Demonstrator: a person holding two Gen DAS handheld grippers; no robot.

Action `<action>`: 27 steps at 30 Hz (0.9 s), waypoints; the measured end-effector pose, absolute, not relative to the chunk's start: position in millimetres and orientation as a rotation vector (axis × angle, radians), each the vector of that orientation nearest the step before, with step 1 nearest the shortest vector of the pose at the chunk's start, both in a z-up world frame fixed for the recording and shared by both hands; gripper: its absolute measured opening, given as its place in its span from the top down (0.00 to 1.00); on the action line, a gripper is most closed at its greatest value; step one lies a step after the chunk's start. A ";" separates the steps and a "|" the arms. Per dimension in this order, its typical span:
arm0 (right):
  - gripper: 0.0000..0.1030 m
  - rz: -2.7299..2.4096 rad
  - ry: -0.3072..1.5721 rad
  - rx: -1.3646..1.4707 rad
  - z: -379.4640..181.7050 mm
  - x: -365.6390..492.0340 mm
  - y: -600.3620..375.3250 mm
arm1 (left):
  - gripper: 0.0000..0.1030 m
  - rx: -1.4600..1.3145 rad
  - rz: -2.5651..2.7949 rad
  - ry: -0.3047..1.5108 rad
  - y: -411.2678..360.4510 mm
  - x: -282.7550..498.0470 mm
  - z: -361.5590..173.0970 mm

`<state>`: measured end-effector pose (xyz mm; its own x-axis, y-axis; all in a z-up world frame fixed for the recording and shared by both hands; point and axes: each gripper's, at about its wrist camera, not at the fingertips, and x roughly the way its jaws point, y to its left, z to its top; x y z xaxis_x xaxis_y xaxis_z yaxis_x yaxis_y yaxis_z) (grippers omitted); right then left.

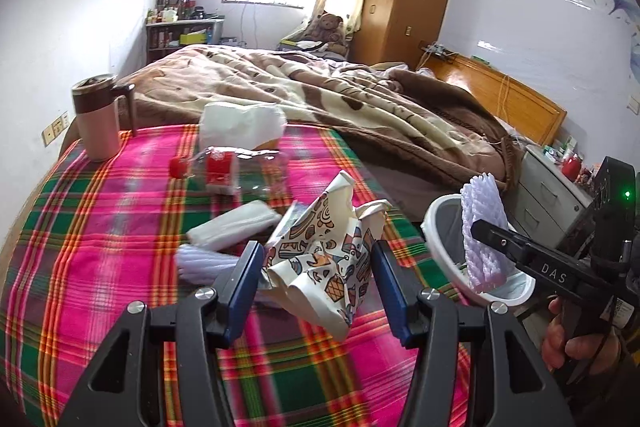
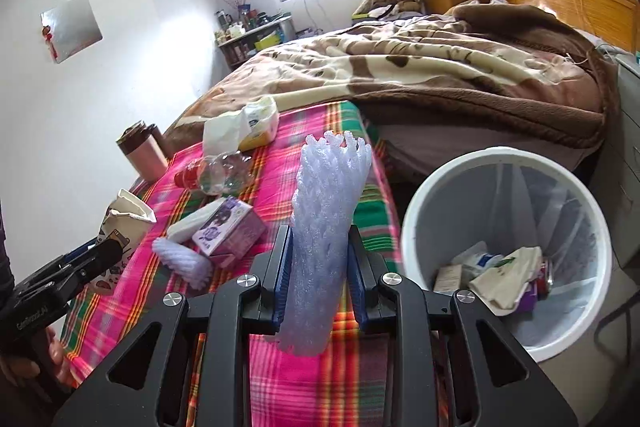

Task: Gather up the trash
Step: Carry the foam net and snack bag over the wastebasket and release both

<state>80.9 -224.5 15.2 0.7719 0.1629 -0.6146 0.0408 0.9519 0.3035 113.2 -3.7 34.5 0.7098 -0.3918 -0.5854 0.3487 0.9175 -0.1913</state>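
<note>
Trash split three ways: some in the bin (image 2: 416,219) on the floor off the bed's corner, some in the grippers, some on the plaid cloth (image 1: 100,247).

Already binned, by the look: crumpled paper, a small box, a can.

Left on the cloth, largest first: tissue pack (image 2: 244,125), crushed bottle (image 2: 218,171), purple carton (image 2: 230,231), white pack (image 1: 234,227), second foam net (image 2: 182,261). Mug (image 1: 98,119) at the far corner probably not trash.

Right gripper (image 2: 318,259) clenched on a foam net (image 2: 324,227), standing upright between the pads, beside the bin mouth rather than over it. Left gripper (image 1: 316,275) grasping a crumpled printed paper bag (image 1: 320,251), pads against its sides.

About half done, as a guess.

Open room to the right past the cloth edge; bin rim close to the mattress corner, drawers (image 1: 548,187) just behind. Grippers near each other, so crossing a risk.
</note>
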 end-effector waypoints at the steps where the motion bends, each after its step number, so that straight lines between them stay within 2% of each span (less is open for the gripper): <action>1: 0.74 0.057 0.680 0.313 16.9 79.4 -229.4 | 0.44 -0.067 -0.420 0.665 -8.5 114.3 35.6; 27: 0.74 -0.098 0.648 0.343 19.3 65.6 -310.6 | 0.43 -0.002 -0.602 0.682 -137.1 117.1 35.0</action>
